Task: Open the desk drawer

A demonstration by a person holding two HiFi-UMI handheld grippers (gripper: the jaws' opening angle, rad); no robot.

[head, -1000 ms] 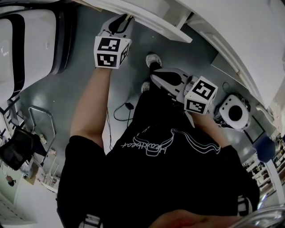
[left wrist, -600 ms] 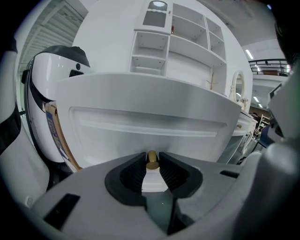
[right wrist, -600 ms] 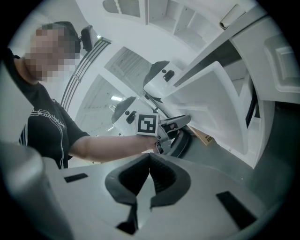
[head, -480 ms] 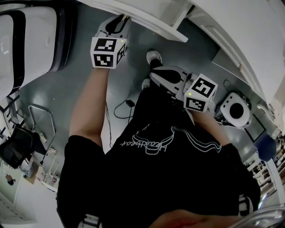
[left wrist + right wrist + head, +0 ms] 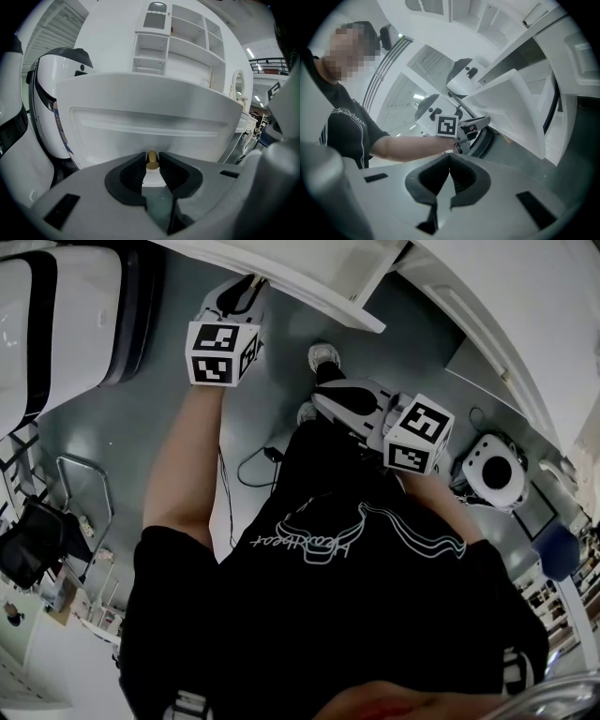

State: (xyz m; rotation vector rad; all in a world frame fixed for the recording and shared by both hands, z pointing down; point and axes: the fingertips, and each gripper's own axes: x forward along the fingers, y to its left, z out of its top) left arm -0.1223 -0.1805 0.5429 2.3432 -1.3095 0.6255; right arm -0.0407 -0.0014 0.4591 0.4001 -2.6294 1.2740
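Observation:
The white drawer front (image 5: pixel 150 126) fills the left gripper view and stands partly pulled out from the desk (image 5: pixel 506 296). My left gripper (image 5: pixel 151 158) is shut on the drawer's small brass knob (image 5: pixel 152 165), with the ribbed pads on both sides of it. From above, the left gripper (image 5: pixel 249 285) reaches to the drawer front (image 5: pixel 309 282) at the top of the head view. The right gripper (image 5: pixel 323 401) hangs lower, in front of my body, away from the drawer. Its jaws (image 5: pixel 450 157) are shut with nothing between them. The right gripper view also shows the left gripper (image 5: pixel 477 123) at the drawer (image 5: pixel 511 105).
A large white and black machine (image 5: pixel 56 324) stands at the left. On the grey floor lie a cable (image 5: pixel 265 463) and a round white device (image 5: pixel 494 474). My shoes (image 5: pixel 323 360) stand below the drawer. A white shelf unit (image 5: pixel 180 42) rises behind the desk.
The left gripper has drawn a little to the left in the head view with the knob in it, and the drawer front has come along. The right gripper has drifted slightly.

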